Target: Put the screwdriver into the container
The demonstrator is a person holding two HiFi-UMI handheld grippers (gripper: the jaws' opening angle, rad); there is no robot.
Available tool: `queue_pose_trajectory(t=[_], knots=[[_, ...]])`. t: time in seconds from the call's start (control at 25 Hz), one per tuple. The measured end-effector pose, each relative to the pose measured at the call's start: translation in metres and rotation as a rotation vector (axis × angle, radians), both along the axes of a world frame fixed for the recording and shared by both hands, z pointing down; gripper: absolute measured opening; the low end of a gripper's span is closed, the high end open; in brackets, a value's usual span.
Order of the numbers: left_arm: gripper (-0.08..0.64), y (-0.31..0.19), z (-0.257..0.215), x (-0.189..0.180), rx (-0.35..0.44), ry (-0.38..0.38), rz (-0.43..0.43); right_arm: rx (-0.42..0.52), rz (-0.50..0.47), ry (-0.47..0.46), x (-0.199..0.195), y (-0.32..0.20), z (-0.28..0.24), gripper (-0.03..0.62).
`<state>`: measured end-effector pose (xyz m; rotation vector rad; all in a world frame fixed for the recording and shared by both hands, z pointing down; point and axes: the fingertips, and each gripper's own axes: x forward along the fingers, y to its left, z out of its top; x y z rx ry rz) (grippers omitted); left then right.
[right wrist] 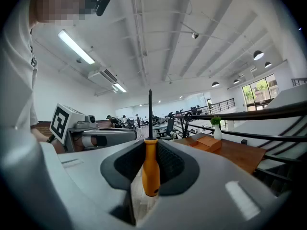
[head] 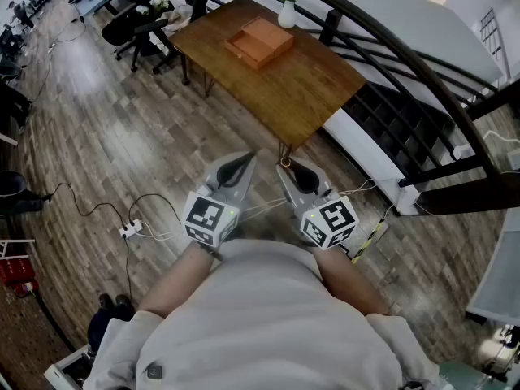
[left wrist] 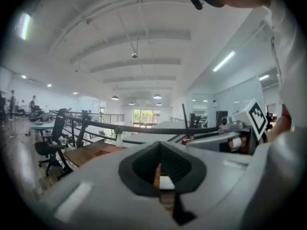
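Note:
I hold both grippers close to my body, over the wood floor in front of the table (head: 317,96). My right gripper (head: 286,169) (right wrist: 149,143) is shut on the screwdriver (right wrist: 150,169). Its orange handle sits between the pads and its dark shaft points straight up. My left gripper (head: 242,162) (left wrist: 160,145) has its tips together and nothing between them. The container, a flat wooden box (head: 260,41) (right wrist: 207,143), lies on the far part of the table, well ahead of both grippers.
A white vase with a green plant (head: 286,10) stands just behind the box. A black curved railing (head: 406,63) runs along the right, with a drop behind it. Office chairs (head: 134,23) stand at the far left. A power strip with cables (head: 130,230) lies on the floor at the left.

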<state>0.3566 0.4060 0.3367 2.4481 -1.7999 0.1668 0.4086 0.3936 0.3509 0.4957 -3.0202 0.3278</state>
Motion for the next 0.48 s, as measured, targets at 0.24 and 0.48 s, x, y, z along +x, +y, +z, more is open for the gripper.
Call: queue_pose_trajectory(t=[0.24,0.48], knots=[[0.002,-0.006,0.003,-0.004,-0.005,0.006,0.000,-0.003,0.001,0.001,-0.004,-0.006,0.002,0.083],[0.002,-0.013,0.007,-0.018,-0.012,0.030,-0.006,-0.007,-0.003,-0.003,-0.015,-0.015,0.003,0.086]])
